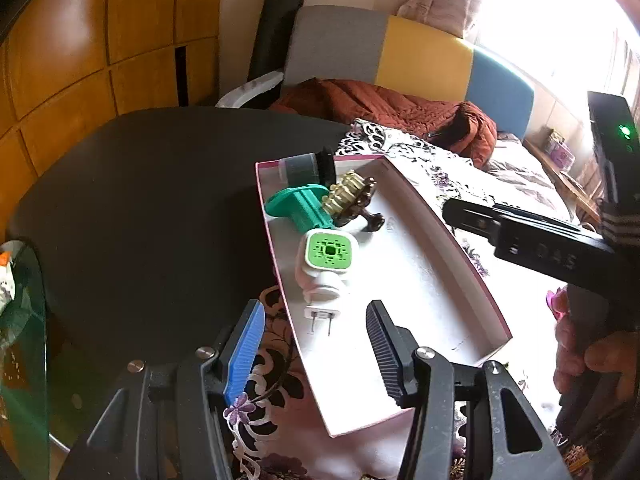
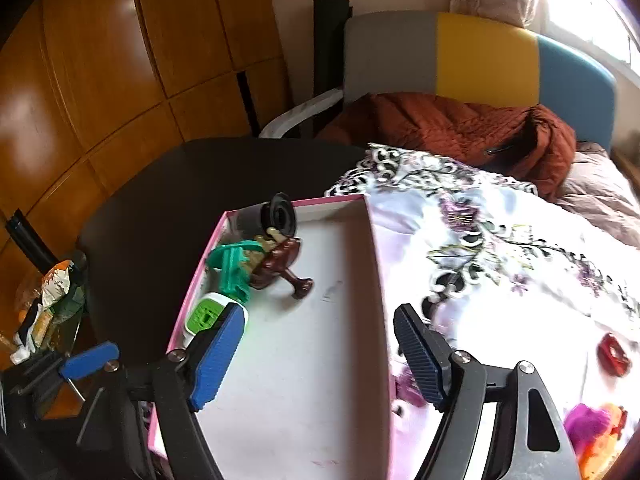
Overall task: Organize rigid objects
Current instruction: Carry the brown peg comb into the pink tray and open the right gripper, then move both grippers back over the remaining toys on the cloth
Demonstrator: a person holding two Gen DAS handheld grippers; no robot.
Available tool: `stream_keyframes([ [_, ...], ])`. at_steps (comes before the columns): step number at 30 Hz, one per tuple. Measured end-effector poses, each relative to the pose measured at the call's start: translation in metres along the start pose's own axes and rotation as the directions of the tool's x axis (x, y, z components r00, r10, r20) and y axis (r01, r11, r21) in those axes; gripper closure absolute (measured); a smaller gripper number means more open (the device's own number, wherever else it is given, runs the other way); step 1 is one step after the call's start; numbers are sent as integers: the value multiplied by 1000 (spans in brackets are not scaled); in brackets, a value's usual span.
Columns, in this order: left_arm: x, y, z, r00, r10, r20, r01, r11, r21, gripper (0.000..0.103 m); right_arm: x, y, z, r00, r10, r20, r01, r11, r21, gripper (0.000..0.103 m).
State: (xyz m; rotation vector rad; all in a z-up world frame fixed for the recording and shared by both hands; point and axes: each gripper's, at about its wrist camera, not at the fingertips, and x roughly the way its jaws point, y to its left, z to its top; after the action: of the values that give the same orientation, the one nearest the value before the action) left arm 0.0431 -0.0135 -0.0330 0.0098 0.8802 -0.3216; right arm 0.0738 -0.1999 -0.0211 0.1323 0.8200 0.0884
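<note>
While both tongs gape empty, plug-in device [image 1: 326, 264] lies ahead of left tongs [image 1: 316, 344], inside box [image 1: 460, 248].

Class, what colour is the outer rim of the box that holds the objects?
Pink, around a white inside; the box shows it best in the right wrist view.

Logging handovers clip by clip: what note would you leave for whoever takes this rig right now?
Left gripper: open, empty, over the box's near end.
Right gripper: open, empty, above the box.
In the pink-rimmed box: white-green plug-in device, teal piece, brown-cream piece, grey-black cylinder, all at the far left end.
Left: red object and magenta-orange items lie on the floral cloth.
</note>
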Motion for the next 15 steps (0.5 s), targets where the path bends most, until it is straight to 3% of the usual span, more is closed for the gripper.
stream_keyframes([
  [9,-1,-17,0,1000,-14,-2,14,999,44,49,-33,-46,-16,997,-78,17,77,996,43,23],
  [15,1,-37,-1,999,-40,-11,40,995,97,50,-63,-102,-24,986,-165,36,159,978,131,22],
])
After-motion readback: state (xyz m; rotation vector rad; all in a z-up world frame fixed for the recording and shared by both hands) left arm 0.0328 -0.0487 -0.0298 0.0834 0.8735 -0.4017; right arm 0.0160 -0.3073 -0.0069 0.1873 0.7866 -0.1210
